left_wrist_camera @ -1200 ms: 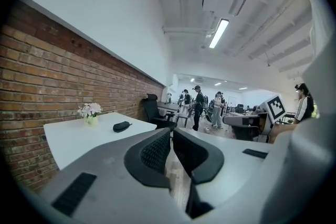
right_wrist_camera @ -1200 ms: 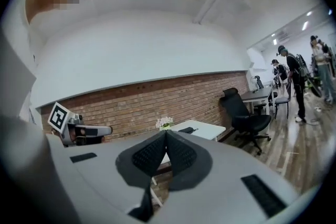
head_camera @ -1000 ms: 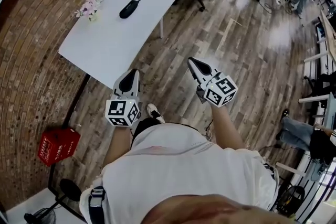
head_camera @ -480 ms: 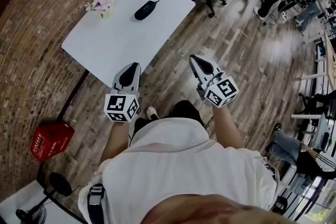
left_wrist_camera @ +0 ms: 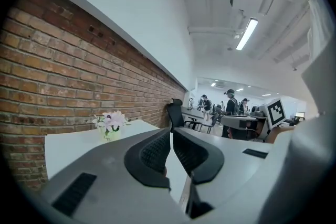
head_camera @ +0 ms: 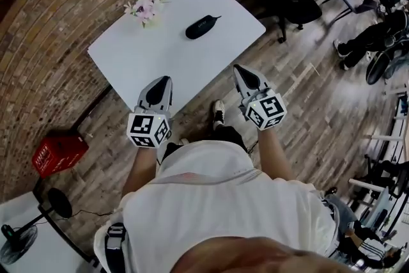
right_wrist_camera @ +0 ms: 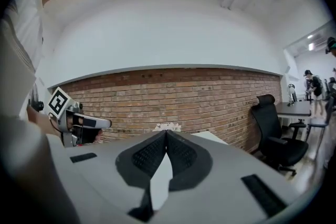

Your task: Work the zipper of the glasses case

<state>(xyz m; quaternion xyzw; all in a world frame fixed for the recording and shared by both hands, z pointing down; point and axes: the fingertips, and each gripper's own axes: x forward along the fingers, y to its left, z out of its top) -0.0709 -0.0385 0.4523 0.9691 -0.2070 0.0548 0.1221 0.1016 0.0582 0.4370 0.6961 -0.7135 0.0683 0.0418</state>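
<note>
Approach to the table point(head_camera: 147, 54): a person stands short of its near edge with a gripper in each hand. The left gripper point(head_camera: 163, 82) and the right gripper point(head_camera: 241, 72) are both closed tight, pads meeting, with nothing between them. The black case point(head_camera: 202, 26) lies untouched toward the table's far side. A thin tab, probably the zipper pull, trails from the end nearest the table's right corner. A small pot of flowers point(head_camera: 147, 6) stands near it, at the table's far edge by the brick wall.

The zipper work appears not to have begun, and the step in hand looks like the walk-up. Doing it well would likely mean closing on the table until the case is in easy reach and parting both pairs of jaws before they arrive. One gripper could then pin the case body while the other takes the pull. The pull is a fine target, and a hurried grab could skid the case across the smooth top.

Only the head view shows the case and where it lies on the table. The gripper views look level across the table and miss the case, but they confirm both grippers are closed and empty. The left gripper view also shows an office chair point(left_wrist_camera: 175, 113) beyond the table and people at work farther off.
</note>
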